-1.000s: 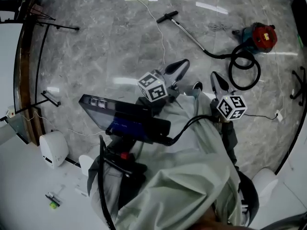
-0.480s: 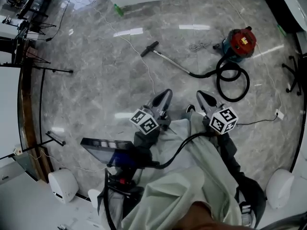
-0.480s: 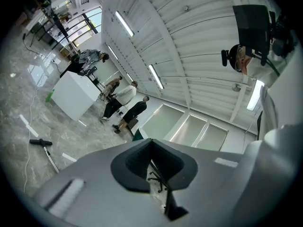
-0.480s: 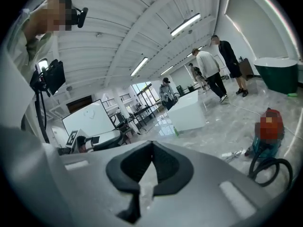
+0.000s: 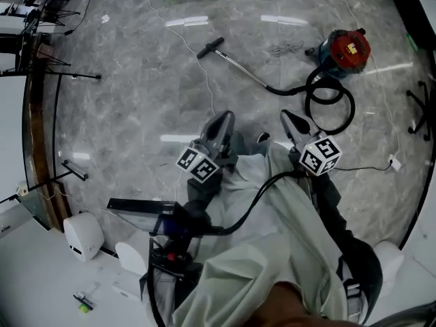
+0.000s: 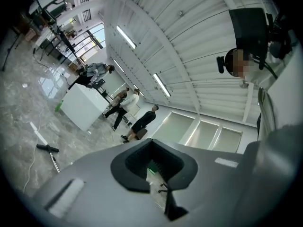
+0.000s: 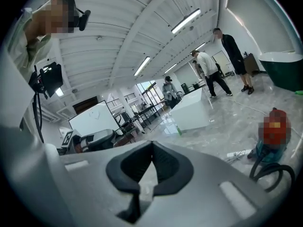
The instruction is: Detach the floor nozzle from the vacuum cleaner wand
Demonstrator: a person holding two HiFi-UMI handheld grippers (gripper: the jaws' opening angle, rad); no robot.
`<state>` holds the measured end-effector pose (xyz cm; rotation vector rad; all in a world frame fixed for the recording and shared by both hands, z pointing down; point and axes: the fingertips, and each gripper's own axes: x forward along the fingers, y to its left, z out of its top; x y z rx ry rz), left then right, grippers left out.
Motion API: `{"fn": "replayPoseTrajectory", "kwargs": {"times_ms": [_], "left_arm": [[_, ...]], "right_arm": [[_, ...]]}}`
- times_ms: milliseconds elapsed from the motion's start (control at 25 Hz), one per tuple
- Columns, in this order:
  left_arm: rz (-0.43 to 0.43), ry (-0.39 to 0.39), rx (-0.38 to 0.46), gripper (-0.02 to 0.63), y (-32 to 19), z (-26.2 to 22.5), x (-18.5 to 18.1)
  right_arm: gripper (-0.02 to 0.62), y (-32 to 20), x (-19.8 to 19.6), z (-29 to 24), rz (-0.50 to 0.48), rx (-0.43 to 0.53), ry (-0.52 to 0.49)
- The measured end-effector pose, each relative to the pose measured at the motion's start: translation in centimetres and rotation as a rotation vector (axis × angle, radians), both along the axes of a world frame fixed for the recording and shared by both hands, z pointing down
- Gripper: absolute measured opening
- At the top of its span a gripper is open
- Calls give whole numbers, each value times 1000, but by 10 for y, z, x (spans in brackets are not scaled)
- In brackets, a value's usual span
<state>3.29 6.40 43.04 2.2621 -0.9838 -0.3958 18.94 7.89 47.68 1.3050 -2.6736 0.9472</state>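
The vacuum cleaner lies on the grey marble floor ahead: a red and teal canister (image 5: pixel 347 48), a coiled black hose (image 5: pixel 332 104), and a thin metal wand (image 5: pixel 242 67) ending in a black floor nozzle (image 5: pixel 210 47). My left gripper (image 5: pixel 223 122) and right gripper (image 5: pixel 291 122) hang side by side above the floor, well short of the wand, both shut and empty. In the left gripper view the left gripper (image 6: pixel 152 143) frames the nozzle (image 6: pixel 47 148) far off at lower left. In the right gripper view the right gripper (image 7: pixel 151 144) has the canister (image 7: pixel 272 132) at right.
A white cable (image 5: pixel 197 53) runs across the floor past the nozzle. A power strip (image 5: pixel 286 47) lies by the canister. A white counter (image 6: pixel 85 109) and several standing people (image 6: pixel 124 107) are far off. Black stands (image 5: pixel 51 73) line the left; white round units (image 5: pixel 83 236) sit near the person.
The person has walked forward, so both shut grippers have advanced over the floor. The left gripper has swung from pointing up-right to nearly straight up the frame. The whole vacuum is in view.
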Motion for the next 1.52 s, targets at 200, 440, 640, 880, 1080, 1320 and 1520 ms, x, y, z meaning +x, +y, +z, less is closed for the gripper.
{"fn": "replayPoseTrajectory", "kwargs": {"times_ms": [200, 440, 640, 880, 1080, 1320, 1520], "left_arm": [[-116, 0, -17, 0, -13, 5, -30], [-142, -4, -27, 0, -68, 17, -62], [-112, -11, -44, 2, -157, 34, -87], [-40, -85, -78, 5, -268, 57, -130], [-45, -192, -152, 49, -318, 117, -164], [-53, -244, -281, 126, -332, 258, -182], [-131, -255, -334, 126, -344, 407, -211]], "right_arm": [[-5, -23, -11, 12, -53, -32, -16], [-5, -67, -30, 27, -61, -68, 29], [-5, -138, -33, 43, 24, -95, 32], [-4, -240, -84, 81, -22, -90, 315], [113, -311, -144, 147, -213, -70, 504], [194, -363, -182, 339, -451, -142, 673], [209, -402, -202, 575, -587, -273, 777]]}}
